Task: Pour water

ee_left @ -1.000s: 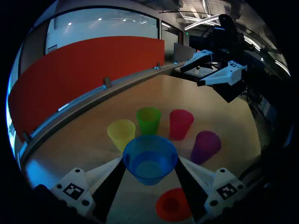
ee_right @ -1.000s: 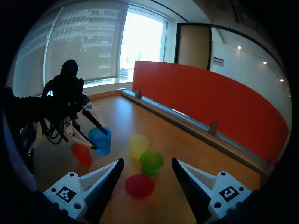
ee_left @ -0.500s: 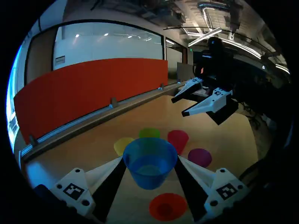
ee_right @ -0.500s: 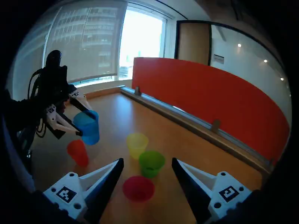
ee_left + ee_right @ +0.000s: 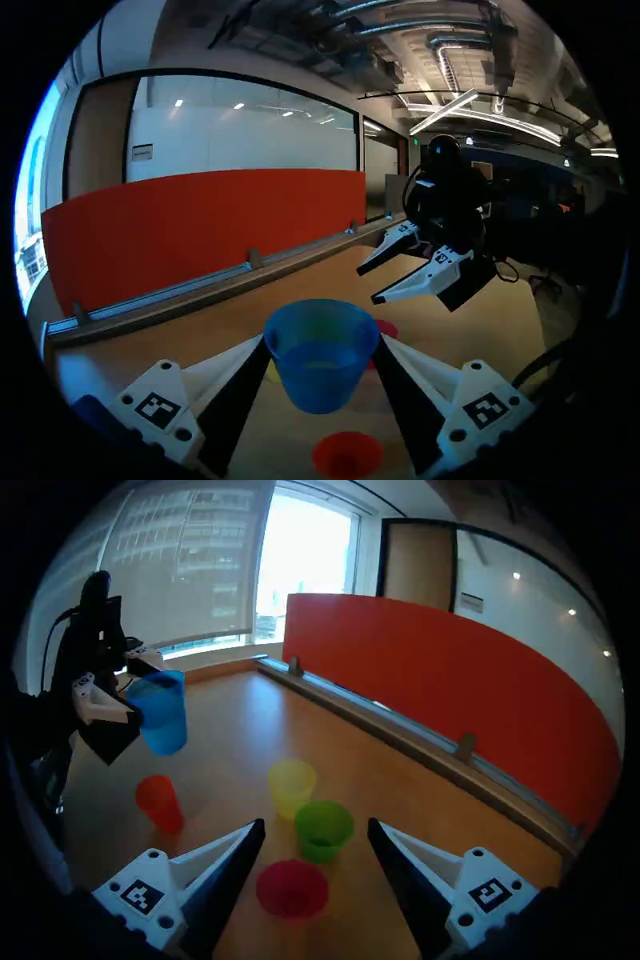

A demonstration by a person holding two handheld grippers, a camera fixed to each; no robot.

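left gripper (image 5: 320,342): jaws clamp translucent blue plastic cup (image 5: 322,376), part-filled with water, upright, raised above wooden table (image 5: 240,728) | right gripper (image 5: 314,826): jaws wide, empty, green plastic cup (image 5: 324,832) ahead | status: cup aloft; pour not yet begun

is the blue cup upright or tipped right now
Upright. The blue cup is clamped between the left gripper fingers with its rim level, and the water lies flat low inside it.

A wooden table (image 5: 240,720) runs beside an orange partition (image 5: 448,680); bright windows (image 5: 312,568) behind, strip lights (image 5: 446,111) overhead.
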